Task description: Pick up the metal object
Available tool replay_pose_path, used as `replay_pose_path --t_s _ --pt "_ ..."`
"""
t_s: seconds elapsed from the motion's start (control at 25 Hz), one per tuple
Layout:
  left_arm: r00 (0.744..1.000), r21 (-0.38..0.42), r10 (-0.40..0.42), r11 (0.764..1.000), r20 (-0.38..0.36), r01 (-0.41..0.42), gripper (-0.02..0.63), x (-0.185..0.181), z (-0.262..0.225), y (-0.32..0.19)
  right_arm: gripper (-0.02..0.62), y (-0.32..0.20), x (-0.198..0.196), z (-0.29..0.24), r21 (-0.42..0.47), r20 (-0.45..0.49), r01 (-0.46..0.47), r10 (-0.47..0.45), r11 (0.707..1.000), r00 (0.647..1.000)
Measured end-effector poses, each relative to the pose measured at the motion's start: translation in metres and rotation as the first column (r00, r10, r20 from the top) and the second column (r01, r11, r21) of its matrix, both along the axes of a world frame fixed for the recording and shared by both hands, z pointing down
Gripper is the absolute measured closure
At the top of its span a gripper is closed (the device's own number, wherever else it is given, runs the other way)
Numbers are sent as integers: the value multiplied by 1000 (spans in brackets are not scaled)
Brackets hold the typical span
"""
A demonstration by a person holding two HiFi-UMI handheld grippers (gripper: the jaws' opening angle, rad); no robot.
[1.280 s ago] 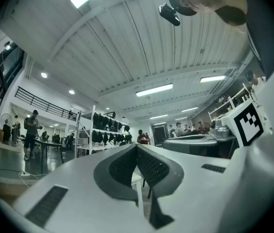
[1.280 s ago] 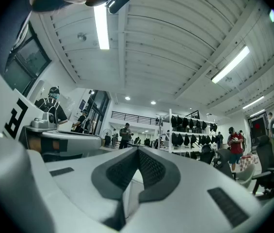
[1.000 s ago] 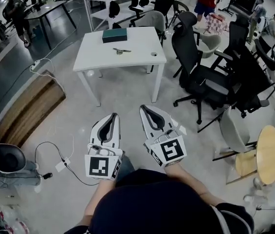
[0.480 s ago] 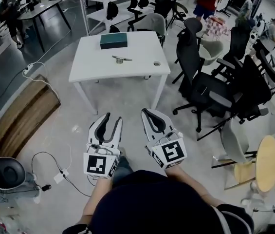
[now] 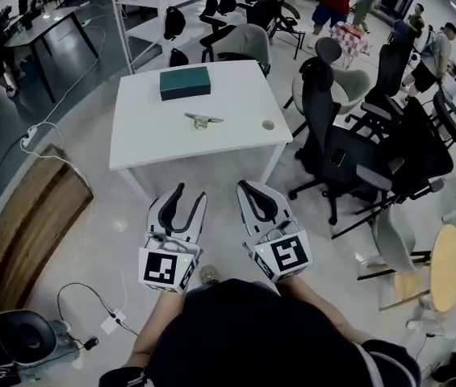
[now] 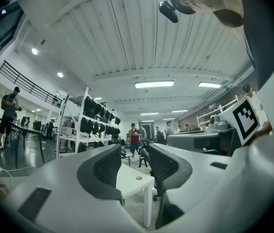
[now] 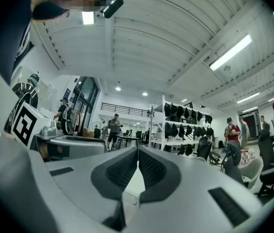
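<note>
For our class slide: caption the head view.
Empty left gripper opening, right gripper shut, facing a table with a metal object.

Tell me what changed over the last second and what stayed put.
The person has stepped closer to the white square table. The left hand-held gripper, shut before, is opening its jaws with nothing between them. The right hand-held gripper stays shut and empty; the small metal object and dark green box lie unmoved on the table.
</note>
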State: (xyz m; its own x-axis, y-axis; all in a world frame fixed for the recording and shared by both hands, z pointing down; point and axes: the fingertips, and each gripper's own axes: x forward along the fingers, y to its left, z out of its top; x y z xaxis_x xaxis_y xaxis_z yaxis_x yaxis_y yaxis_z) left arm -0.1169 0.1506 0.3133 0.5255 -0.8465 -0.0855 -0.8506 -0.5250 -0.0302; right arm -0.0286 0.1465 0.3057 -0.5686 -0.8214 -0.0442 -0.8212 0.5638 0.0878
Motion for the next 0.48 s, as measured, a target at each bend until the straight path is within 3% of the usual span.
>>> replay_pose_path --t_s 0.28,0.48 --pt "999 -43 48 998 -19 -49 445 -12 18 -45 568 -45 -1 29 -76 -40 -81 78 994 996" --pt "999 -71 35 997 -25 -37 431 -26 30 -76 568 -87 -8 36 -86 -43 -89 86 992 995"
